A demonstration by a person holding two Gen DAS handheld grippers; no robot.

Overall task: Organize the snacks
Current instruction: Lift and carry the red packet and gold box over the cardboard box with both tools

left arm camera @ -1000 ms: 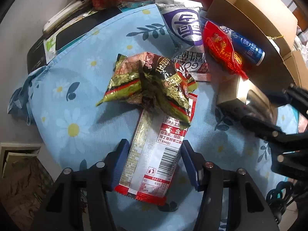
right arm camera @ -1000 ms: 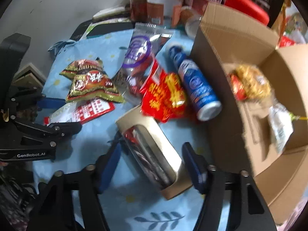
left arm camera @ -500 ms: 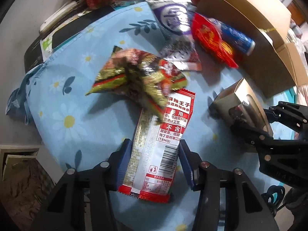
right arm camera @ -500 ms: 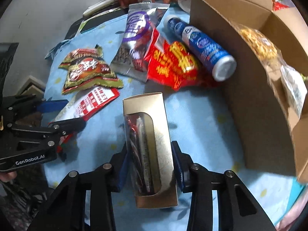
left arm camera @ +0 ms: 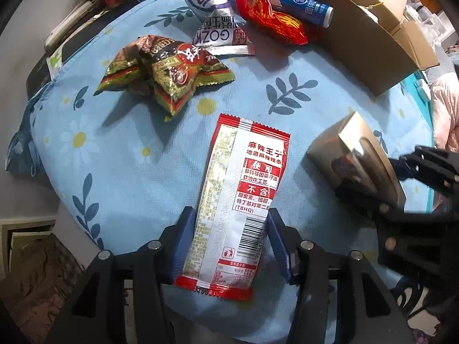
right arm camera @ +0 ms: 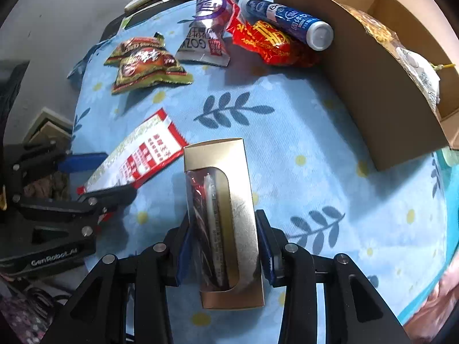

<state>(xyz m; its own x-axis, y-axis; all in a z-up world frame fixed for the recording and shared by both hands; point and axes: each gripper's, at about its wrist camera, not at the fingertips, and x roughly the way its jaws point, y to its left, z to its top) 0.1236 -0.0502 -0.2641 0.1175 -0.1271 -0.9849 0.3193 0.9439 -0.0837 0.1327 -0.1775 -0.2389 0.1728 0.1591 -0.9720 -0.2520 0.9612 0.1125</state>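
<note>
Left claw (left arm camera: 231, 243) clamps the red-white packet (left arm camera: 238, 200) lengthwise; right claw (right arm camera: 225, 246) clamps the gold box (right arm camera: 226, 218) likewise.

Cardboard box (right arm camera: 381, 109) cut off at right edge. Jars behind purple bag (right arm camera: 210, 8) cropped at top edge. Contents inside gold box (right arm camera: 226, 218) window unclear, perhaps wrapped sticks.

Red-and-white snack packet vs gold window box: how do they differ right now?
The red-and-white snack packet is a flat, soft sachet printed with text and a barcode; the gold window box is rigid card with a clear window showing its contents. The packet sits between the left gripper pads, the box between the right gripper pads. Shared: both are elongated, gripped across their width, over the blue floral cloth.
</note>
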